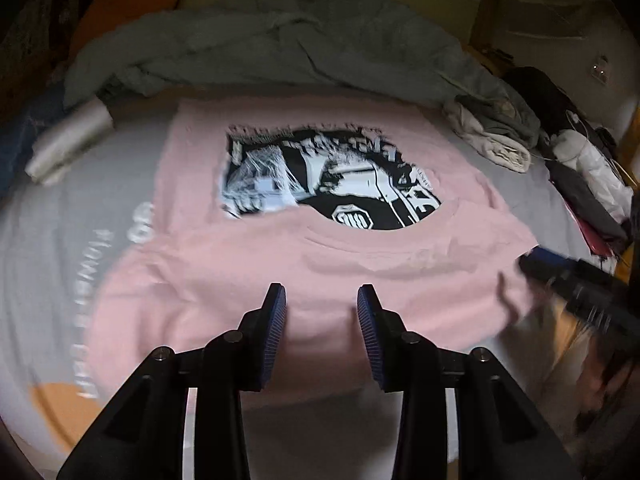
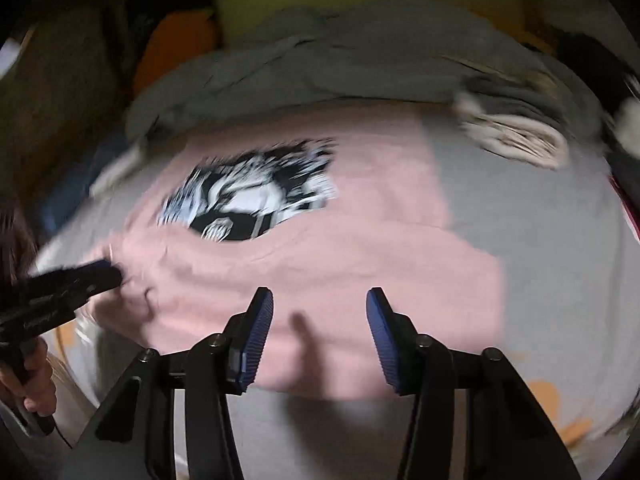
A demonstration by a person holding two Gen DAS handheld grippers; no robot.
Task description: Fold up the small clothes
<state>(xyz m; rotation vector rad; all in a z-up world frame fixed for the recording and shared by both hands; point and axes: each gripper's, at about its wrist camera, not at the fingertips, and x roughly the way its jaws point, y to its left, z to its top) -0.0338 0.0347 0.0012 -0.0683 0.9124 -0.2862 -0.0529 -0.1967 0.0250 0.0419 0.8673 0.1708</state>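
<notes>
Pink T-shirt (image 1: 312,272) lies spread on a grey sheet (image 1: 48,264) on the bed, near half already doubled over the far half so the black-and-white print (image 1: 320,184) shows only above the curved fold edge; fabric reads as thin knit cotton, so light, limp, no stiffness of its own; likely to drape and drag if lifted by one point, and to crease where pinched; not fragile, not slippery on the sheet by the look of it. Best hold, as a judgement: two corners or the two ends of one edge, one gripper each, pinching both layers so the fold does not slide apart; a mid-panel pinch would only bunch it.

Left gripper (image 1: 322,300) hovers over the near part of the shirt, jaws apart, nothing between the pads; right gripper (image 2: 320,304) likewise over the near edge, jaws apart and empty; neither pad presses cloth.

Left wrist view is the sharper: gives the print detail, the lettering on the sheet (image 1: 88,312), a rolled pale cloth (image 1: 72,140) at far left, a grey hoodie (image 1: 256,44) heaped beyond the shirt, a folded grey-and-cream garment (image 1: 496,136) at far right, dark clutter at the right edge, and the right gripper's body blurred at the shirt's right end. Right wrist view is heavily blurred but adds the shirt's right edge against bare sheet, and the person's hand (image 2: 36,384) round the left gripper's handle, its tip at the shirt's left end; cannot tell from it whether that tip touches cloth.
</notes>
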